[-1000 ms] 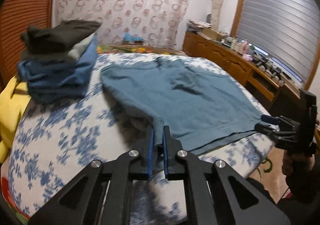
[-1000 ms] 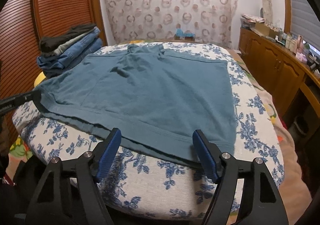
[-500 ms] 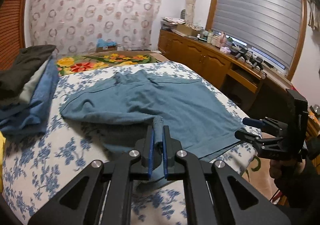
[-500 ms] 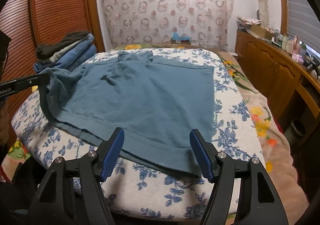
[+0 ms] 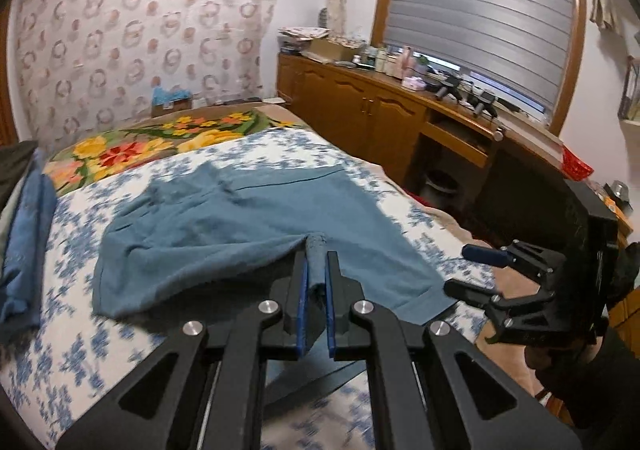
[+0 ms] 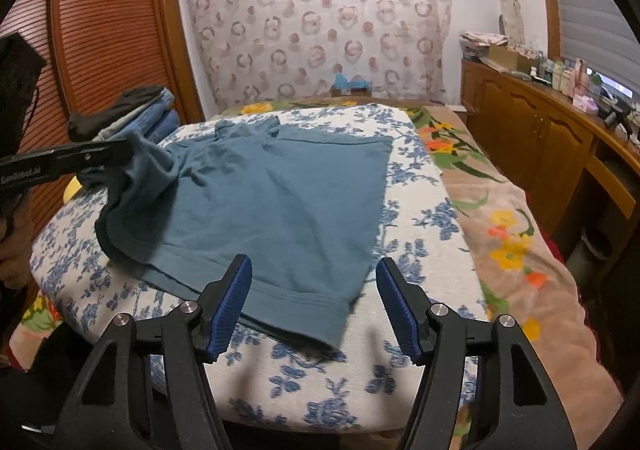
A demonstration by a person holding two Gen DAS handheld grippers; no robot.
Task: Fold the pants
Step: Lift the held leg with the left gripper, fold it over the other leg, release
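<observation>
A bedroom in a home: a bed (image 6: 400, 137) with a blue-flowered cover, a louvred wooden wardrobe (image 6: 104, 29), a patterned curtain (image 6: 320, 25), a stack of folded clothes (image 6: 152, 109), and low wooden cabinets (image 5: 360, 109) carrying what look like toiletries under a shuttered window (image 5: 480, 5).

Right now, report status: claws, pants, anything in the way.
Left claw shut on corner of teal cotton pants, lifted. Right claw empty, closing over near hem. Stack of folded clothes at far edge, clear of fold.
</observation>
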